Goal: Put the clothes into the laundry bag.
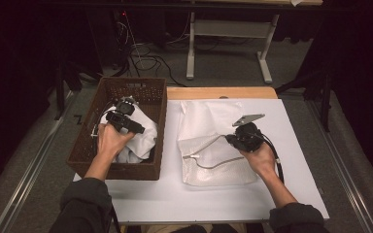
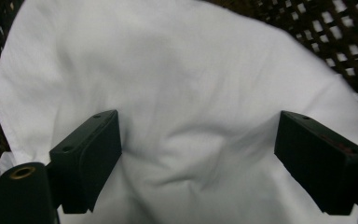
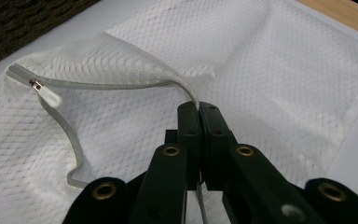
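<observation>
At the left, a white cloth (image 1: 137, 141) is seen from the high view lying in the wicker basket (image 1: 155, 104), with the left tongs (image 1: 126, 114) lowered over it. In the left gripper view they stand wide, pads off the fabric. At the right, the mesh laundry bag (image 1: 209, 145) lies on the bench (image 1: 291, 145); the right tongs (image 3: 198, 106) are clamped on its zipper edge (image 3: 121, 85), detailed in the right gripper view.

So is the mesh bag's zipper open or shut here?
Open. The mesh bag's grey zipper gapes in a loop, and the right gripper, shut on its edge, lifts one side.
</observation>
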A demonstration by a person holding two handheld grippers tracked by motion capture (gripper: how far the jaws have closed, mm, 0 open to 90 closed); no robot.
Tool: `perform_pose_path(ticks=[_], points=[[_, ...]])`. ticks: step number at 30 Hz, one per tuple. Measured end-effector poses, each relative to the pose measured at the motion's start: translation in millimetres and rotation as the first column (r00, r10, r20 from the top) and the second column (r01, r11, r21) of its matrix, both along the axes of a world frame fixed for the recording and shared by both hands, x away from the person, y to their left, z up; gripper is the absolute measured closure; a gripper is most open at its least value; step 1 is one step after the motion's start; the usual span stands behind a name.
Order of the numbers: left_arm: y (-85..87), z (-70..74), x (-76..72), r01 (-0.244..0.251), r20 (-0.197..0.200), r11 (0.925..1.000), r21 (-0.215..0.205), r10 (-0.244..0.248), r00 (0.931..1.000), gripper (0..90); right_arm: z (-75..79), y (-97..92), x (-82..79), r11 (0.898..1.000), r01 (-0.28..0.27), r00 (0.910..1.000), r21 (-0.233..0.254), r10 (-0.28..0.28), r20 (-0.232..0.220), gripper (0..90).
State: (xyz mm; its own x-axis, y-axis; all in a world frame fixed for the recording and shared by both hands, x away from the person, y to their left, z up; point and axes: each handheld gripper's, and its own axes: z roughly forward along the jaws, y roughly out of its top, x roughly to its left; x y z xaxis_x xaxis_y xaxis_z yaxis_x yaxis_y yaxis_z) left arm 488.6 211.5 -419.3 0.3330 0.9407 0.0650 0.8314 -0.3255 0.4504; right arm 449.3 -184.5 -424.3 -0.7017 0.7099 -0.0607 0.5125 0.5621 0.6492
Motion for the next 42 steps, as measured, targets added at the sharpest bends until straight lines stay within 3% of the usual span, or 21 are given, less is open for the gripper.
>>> perform_pose_path(ticks=[9,18,22,26,29,30,32,38,42], points=[[12.4,-12.0,8.8,-0.053,-0.016,0.9978,-0.04,0.053,0.9985,10.0,-0.4,-0.7,0.7,1.0,0.006,1.0,0.003,-0.006,-0.003,89.3],[35.8,-31.9,12.5,-0.138,-0.075,0.9842,-0.111,0.13,0.9887,11.0,-2.3,-0.7,0.5,1.0,0.0,1.0,-0.012,0.0,-0.007,89.4],[31.3,-34.6,13.0,-0.132,-0.083,0.988,-0.08,0.125,0.9886,10.9,-4.8,0.2,0.4,1.0,0.003,0.9999,-0.008,-0.004,-0.011,89.3],[34.3,-38.4,14.8,-0.145,-0.106,0.9853,-0.091,0.135,0.9852,10.9,-5.9,3.3,-0.2,1.0,-0.005,0.9999,-0.007,0.005,-0.009,89.4],[32.0,-40.6,14.3,-0.136,-0.094,0.987,-0.085,0.128,0.9872,8.1,-5.2,3.8,-0.7,1.0,-0.006,1.0,-0.004,0.006,-0.007,89.3],[29.3,-41.8,13.9,-0.125,-0.094,0.9896,-0.071,0.118,0.9886,2.6,-5.4,2.8,-1.1,1.0,-0.007,1.0,-0.008,0.007,-0.007,89.3],[26.0,-40.5,13.5,-0.122,-0.088,0.9913,-0.05,0.117,0.9893,2.2,-5.3,2.4,-1.4,1.0,-0.006,1.0,-0.01,0.006,-0.007,89.3],[28.9,-33.7,11.8,-0.128,-0.057,0.9896,-0.066,0.124,0.9906,6.1,-2.9,-2.2,-1.8,1.0,0.006,1.0,-0.012,-0.006,-0.008,89.3],[28.2,-35.5,12.6,-0.129,-0.061,0.9903,-0.052,0.126,0.9902,8.8,-5.4,0.3,-2.2,1.0,-0.001,0.9999,-0.02,0.001,-0.01,89.3]])
